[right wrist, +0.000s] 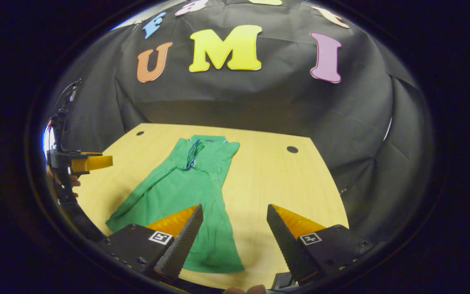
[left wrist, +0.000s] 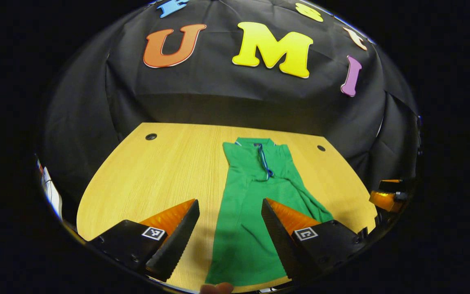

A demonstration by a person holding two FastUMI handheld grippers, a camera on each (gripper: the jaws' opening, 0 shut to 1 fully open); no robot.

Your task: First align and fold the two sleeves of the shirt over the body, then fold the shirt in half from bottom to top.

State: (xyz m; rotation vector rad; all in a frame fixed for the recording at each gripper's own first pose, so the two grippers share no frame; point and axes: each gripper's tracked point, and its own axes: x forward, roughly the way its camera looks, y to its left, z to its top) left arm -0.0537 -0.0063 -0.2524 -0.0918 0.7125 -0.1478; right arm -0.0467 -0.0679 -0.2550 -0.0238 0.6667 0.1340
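Green shirt (left wrist: 255,212) lies narrow on the smooth wooden table (left wrist: 157,179) (two round holes); both grippers' fingers spread, empty

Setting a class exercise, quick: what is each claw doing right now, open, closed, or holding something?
Left claw: open, holding nothing, above the shirt.
Right claw: open, holding nothing, above the table beside the shirt.

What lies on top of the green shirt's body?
A folded sleeve lies diagonally across the green shirt, with a blue cord near the collar. Whatever lies beneath the shirt is covered.
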